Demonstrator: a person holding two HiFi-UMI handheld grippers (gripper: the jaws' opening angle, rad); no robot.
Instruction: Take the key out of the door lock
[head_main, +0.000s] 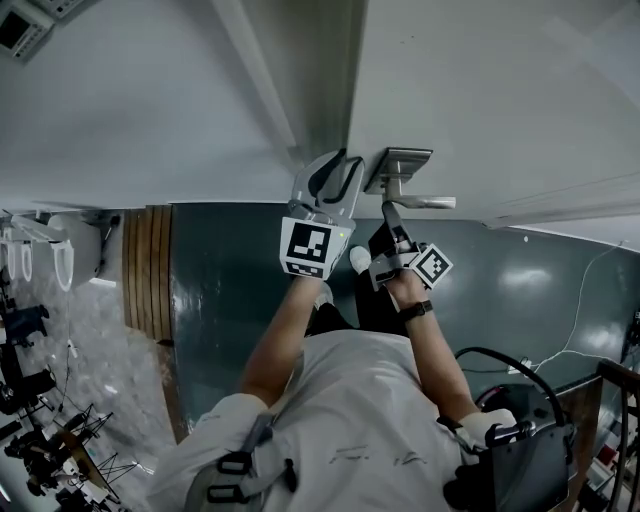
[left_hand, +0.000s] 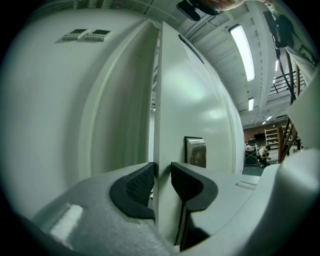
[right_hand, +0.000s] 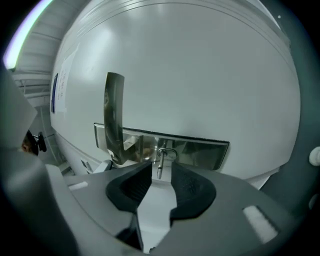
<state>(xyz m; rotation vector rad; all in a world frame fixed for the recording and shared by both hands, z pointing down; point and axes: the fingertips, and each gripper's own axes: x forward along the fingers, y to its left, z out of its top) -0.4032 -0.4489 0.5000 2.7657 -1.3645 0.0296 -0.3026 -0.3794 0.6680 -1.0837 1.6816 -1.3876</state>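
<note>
A small metal key (right_hand: 160, 167) sticks out of the lock in the steel plate (right_hand: 200, 152) of the white door (right_hand: 190, 75), just right of the lever handle (right_hand: 114, 115). My right gripper (right_hand: 161, 182) is open, with the key's tip in the gap between its dark pads (right_hand: 192, 187); neither pad touches it. In the head view the right gripper (head_main: 392, 225) points up at the handle (head_main: 420, 202). My left gripper (left_hand: 162, 182) is shut on the door's edge (left_hand: 162, 125), one pad on each face. It appears in the head view as the left gripper (head_main: 325, 185).
The door stands ajar beside its frame (left_hand: 117, 115) and a white wall with two switches (left_hand: 87, 35). Below lie the teal floor (head_main: 230, 290), a wooden strip (head_main: 147, 265) and a black cable (head_main: 510, 365). People (left_hand: 262, 152) sit far off behind the door.
</note>
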